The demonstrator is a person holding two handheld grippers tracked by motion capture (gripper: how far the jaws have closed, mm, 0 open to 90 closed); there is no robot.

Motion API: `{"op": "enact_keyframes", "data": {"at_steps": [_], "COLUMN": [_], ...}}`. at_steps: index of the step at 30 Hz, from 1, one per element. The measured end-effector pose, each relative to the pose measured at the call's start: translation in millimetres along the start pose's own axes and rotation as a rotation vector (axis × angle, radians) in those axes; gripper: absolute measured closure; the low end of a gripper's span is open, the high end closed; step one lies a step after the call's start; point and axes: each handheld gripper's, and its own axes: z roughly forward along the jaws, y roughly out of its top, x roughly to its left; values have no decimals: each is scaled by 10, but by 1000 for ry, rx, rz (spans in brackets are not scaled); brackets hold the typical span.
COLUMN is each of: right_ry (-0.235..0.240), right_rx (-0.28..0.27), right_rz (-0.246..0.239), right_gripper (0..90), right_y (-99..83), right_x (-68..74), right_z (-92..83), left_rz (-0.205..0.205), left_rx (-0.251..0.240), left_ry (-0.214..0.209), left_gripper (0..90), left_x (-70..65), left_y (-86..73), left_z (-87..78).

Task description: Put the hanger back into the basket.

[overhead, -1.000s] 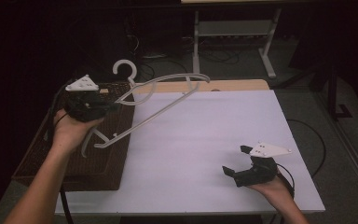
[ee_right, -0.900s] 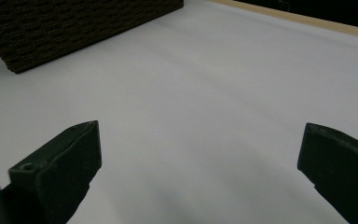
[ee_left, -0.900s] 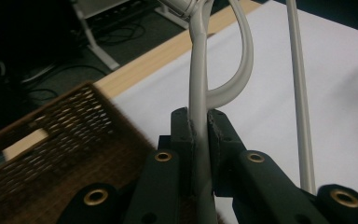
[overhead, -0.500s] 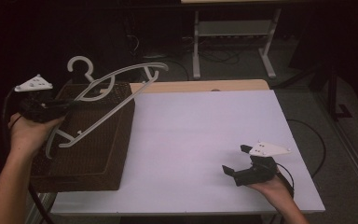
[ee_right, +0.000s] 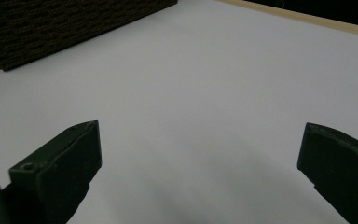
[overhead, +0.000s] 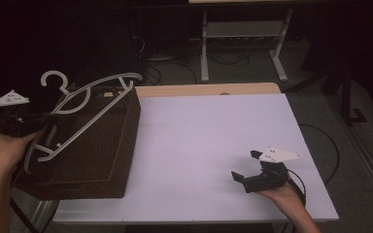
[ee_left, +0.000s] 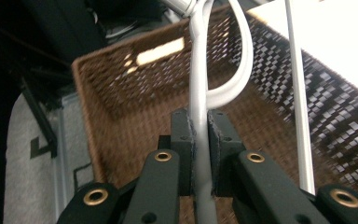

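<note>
White plastic hanger (overhead: 80, 104), and it's pinched by the left gripper (overhead: 46, 119) right over the brown wicker basket (overhead: 102, 160) at the left edge of the tabletop (overhead: 209, 141). In the left gripper view the jaws are clamped tight on one of the hanger's (ee_left: 200, 93) thin bars, with the woven inside of the basket (ee_left: 121, 116) straight ahead below. So my guess is the hanger is going in there.

The hanger sits tilted: hook up at the far left, one shoulder reaching over the basket's far right corner, the lower end down near the hand. Makes sense to me, since it's long and the basket opening isn't huge, so going in at a slant along the length looks like the easiest fit. Grabbing a bar near one end also leaves the rest free to drop in first. It isn't resting inside yet as far as I can tell, more hovering at rim level.

Right gripper (overhead: 252, 170) is just parked at the near right on bare tabletop, well away from the action. Its jaws are wide apart with nothing between them, so it's idle here.
</note>
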Motion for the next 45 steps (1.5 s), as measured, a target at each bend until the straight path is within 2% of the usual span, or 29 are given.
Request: {"op": "enact_keyframes", "data": {"at_steps": [4,8,15,22,23,24,25,27,30,37,45], "right_ry": [-4,-4,-5,-7,-7,-5,-6,-5,-5,-8,-14], "right_rx": [-2,1,3,0,0,1,1,0,-1,-13,-27], "right_rz": [1,3,6,8,8,6,4,5,5,18,13], "right_gripper": [0,0,0,0,0,0,0,0,0,0,0], "right_y": [0,-2,-2,-3,-3,-4,-4,-4,-4,2,30], "right_x": [-7,-8,-6,-8,-8,-8,-7,-7,-8,-26,-66], "right_z": [4,10,13,10,11,10,10,8,6,-5,-50], "left_rz": [-23,-22,-28,-24,-17,-27,-43,-40,-55,-120,-136], "left_rx": [15,53,101,135,120,104,98,92,66,-39,-132], "left_ry": [16,36,48,39,46,42,28,40,30,-51,-145], "left_gripper": [827,827,826,809,760,684,645,585,513,364,228], "left_x": [95,152,168,145,144,152,158,149,144,60,-201], "left_y": [-130,-235,-350,-385,-391,-394,-394,-390,-381,-310,-135], "left_z": [26,76,184,296,298,293,292,286,269,225,268]}}
